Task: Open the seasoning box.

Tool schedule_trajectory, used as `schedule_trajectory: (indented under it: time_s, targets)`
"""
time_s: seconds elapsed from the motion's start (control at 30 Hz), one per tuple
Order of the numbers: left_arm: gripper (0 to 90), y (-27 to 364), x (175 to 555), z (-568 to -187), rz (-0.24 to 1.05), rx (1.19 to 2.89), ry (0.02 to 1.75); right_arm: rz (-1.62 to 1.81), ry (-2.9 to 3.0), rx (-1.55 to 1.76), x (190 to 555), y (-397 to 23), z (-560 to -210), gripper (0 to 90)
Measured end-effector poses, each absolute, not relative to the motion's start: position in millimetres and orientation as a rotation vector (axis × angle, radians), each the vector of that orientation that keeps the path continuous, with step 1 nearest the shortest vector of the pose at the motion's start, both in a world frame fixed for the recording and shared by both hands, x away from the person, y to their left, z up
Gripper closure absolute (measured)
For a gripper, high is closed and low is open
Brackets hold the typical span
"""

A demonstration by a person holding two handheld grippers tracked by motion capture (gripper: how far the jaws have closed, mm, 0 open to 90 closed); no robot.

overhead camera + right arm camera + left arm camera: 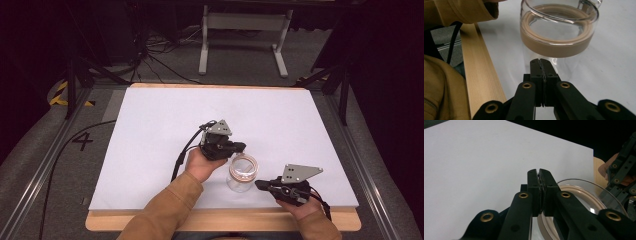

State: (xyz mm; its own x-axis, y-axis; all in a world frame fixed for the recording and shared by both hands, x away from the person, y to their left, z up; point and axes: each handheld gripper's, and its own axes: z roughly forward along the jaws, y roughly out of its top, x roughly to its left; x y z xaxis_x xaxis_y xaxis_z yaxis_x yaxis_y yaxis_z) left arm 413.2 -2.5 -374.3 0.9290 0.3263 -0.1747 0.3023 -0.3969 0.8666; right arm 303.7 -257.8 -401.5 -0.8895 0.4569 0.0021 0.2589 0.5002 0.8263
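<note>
Counter (pixel 150 130): wide, white-topped, with a wooden front edge.
Jar (pixel 242 173): clear glass with a tan ring inside the open rim, upright near the front edge, between the two tools.
Left tool (pixel 241 147): clenched on nothing, just behind the jar's rim.
Right tool (pixel 259 184): clenched, empty, close beside the jar; contact is hard to judge.
Progress: jar not yet gripped; taking hold of it remains.

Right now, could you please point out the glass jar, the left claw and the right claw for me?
glass jar (pixel 241 176): high view, on its clear side wall.
left claw (pixel 539 191): left gripper view, midway between its shut fingertips.
right claw (pixel 540 67): right gripper view, midway between its shut fingertips.
</note>
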Motion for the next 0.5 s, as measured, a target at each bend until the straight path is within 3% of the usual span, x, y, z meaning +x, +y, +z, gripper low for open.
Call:
schedule_trajectory:
  time_s: [0.5]
  targets:
    - [88.0, 0.9, 415.3, -375.8, 0.077, 1.989, 0.483, 1.354, 2.537, 0.562, 300.0, -248.9, -400.0, 89.7]
